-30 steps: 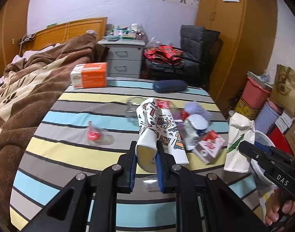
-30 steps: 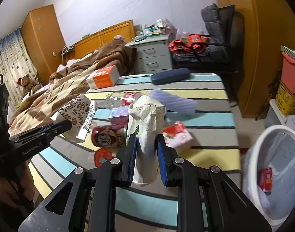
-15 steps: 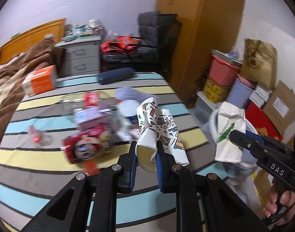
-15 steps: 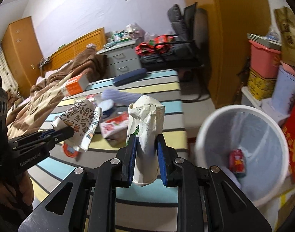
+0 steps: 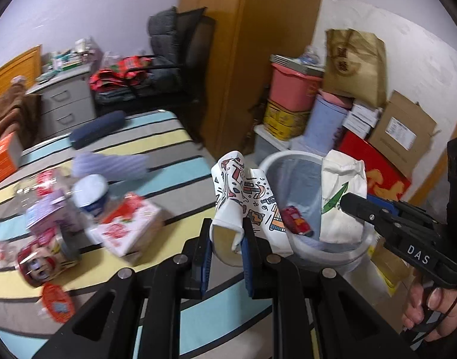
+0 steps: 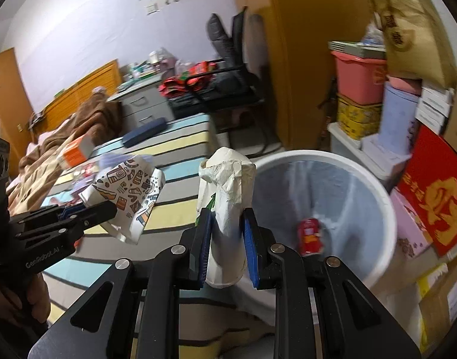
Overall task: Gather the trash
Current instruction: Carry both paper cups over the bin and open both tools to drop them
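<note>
Paper bags upright: patterned bag (image 5: pixel 243 197) clamped in L gripper (image 5: pixel 227 257), white bag (image 6: pixel 228 209) in R gripper (image 6: pixel 227 248); bin (image 6: pixel 360 167) now at 3 o'clock, table swung to 9.

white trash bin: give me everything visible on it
The white trash bin is a round, open-topped tub that looks plastic, lined with a thin translucent bluish bag. It stands upright off the striped bed's corner, beside stacked boxes. Inside lies one red can. The right gripper, shut on a crumpled white paper bag, is near its rim; contact unclear.
</note>
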### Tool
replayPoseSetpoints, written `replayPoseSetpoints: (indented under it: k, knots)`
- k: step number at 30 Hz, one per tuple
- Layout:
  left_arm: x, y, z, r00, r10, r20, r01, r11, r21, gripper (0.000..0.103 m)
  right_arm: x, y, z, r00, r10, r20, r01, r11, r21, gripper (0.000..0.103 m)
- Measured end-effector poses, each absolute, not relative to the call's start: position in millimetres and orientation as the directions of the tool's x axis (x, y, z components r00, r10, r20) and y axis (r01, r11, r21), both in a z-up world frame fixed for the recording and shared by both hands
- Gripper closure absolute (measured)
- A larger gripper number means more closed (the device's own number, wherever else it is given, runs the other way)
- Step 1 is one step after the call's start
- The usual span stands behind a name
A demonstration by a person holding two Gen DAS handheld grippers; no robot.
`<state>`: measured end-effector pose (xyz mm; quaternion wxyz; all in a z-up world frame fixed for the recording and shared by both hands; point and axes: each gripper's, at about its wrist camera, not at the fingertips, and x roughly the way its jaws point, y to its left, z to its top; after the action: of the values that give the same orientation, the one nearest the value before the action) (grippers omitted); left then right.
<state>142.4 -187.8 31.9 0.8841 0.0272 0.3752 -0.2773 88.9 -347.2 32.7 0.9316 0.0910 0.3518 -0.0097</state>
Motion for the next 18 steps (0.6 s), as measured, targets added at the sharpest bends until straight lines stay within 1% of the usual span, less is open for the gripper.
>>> replayPoseSetpoints:
  k: [8,15,18]
  knots:
    - [150,-232,23,0.497,-0.519,-0.696,0.588,0.791,-0.17,0.084,81,-385,24,0.733,-0.039,-0.679,0.194,0.969,0.154,0.081]
    - [159,-265,9,0.439,-0.533,-0.724,0.628,0.758,-0.177,0.084,86,-399,15,0.701,-0.068,-0.71,0.244,0.958,0.15,0.081]
    - [164,-275,3,0.418,-0.533,-0.736,0.635,0.75,-0.182,0.083,88,-405,8,0.68,-0.063,-0.73,0.259,0.953,0.159,0.077]
